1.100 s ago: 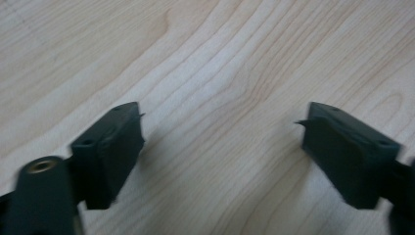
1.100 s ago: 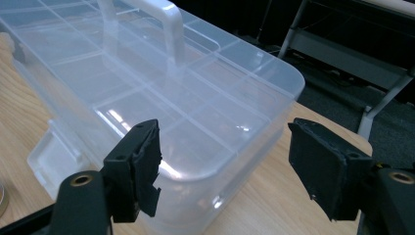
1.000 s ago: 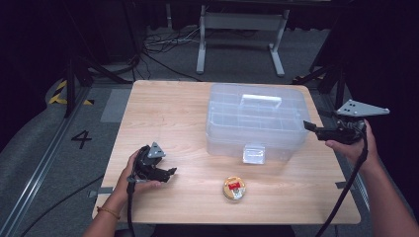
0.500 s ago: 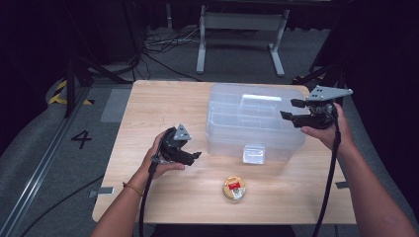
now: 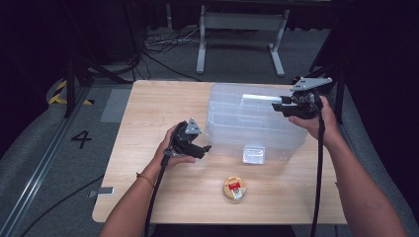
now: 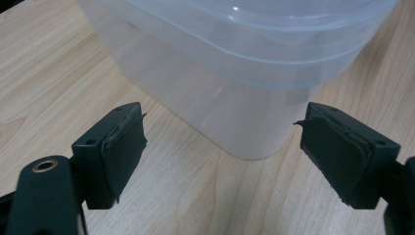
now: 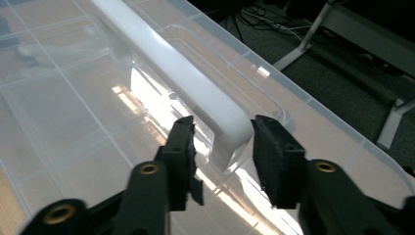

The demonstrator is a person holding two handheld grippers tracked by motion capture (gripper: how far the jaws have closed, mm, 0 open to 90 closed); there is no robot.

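From the high view, I have both grippers working at the clear plastic box [image 5: 252,126], which stands on the right half of the wooden table [image 5: 148,113] with its lid on. My right gripper [image 5: 277,105] is up at the top of the lid, at the right end of the white handle [image 5: 258,98]; my left gripper [image 5: 203,149] sits low at the box's near left corner. A small round tin [image 5: 234,188] lies on the table in front of the box, well apart from both. I judge the job barely begun: the box is unmoved and unopened, the latch [image 5: 254,153] on its front apparently shut.

In the left gripper view, the jaws stand wide apart with nothing between them, the box corner [image 6: 244,112] just ahead on the wood grain.

In the right gripper view, the jaws have just been closing around the handle's end [image 7: 230,125]. The handle lies between them; I can't see the pads pressing yet, so the grip isn't made.

Round the table: dark grey floor, cables, a metal stand leg, a painted 4 [image 5: 81,138].
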